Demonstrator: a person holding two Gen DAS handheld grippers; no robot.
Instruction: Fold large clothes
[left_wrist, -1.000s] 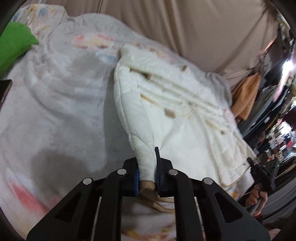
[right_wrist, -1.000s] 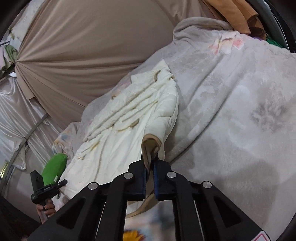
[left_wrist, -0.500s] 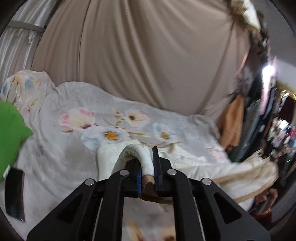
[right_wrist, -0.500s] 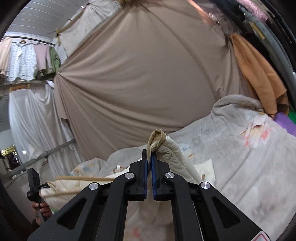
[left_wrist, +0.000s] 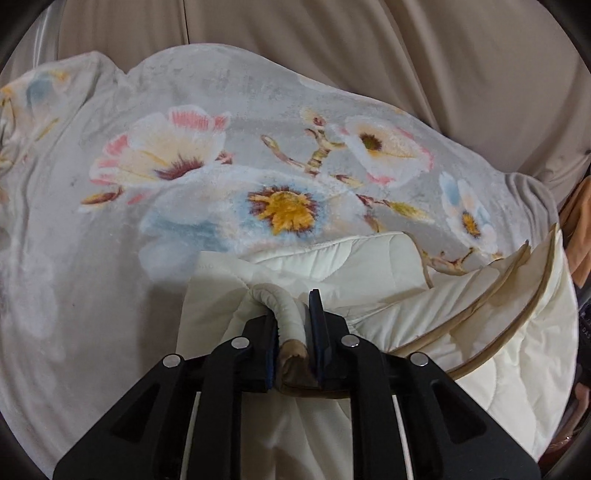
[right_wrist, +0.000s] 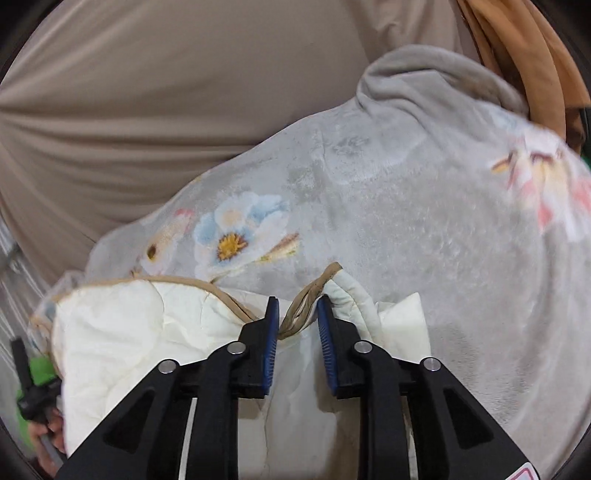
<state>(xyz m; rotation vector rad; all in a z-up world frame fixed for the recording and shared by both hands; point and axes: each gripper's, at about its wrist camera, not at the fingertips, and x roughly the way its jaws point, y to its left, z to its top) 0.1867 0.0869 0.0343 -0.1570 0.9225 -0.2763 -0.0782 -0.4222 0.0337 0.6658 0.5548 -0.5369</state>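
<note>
A cream quilted coat (left_wrist: 369, 273) with tan trim lies doubled over on a grey floral blanket (left_wrist: 184, 155). My left gripper (left_wrist: 293, 314) is shut on a rolled cream edge of the coat, with the tan cuff end between the pads. In the right wrist view the coat (right_wrist: 140, 332) spreads to the left. My right gripper (right_wrist: 297, 314) stands open, its blue pads apart around a tan-trimmed coat edge (right_wrist: 306, 295) that stands loose between them. The other gripper's handle and hand (right_wrist: 33, 398) show at lower left.
A beige curtain (left_wrist: 332, 44) hangs behind the bed. Orange-brown garments (right_wrist: 524, 48) hang at the right. The blanket (right_wrist: 443, 221) bunches into a ridge at the far right. A green cushion (right_wrist: 40, 369) peeks at lower left.
Both grippers carried the coat edge up and forward, then down toward the far end of the bed, folding the coat over. The right gripper has opened and released its edge.
</note>
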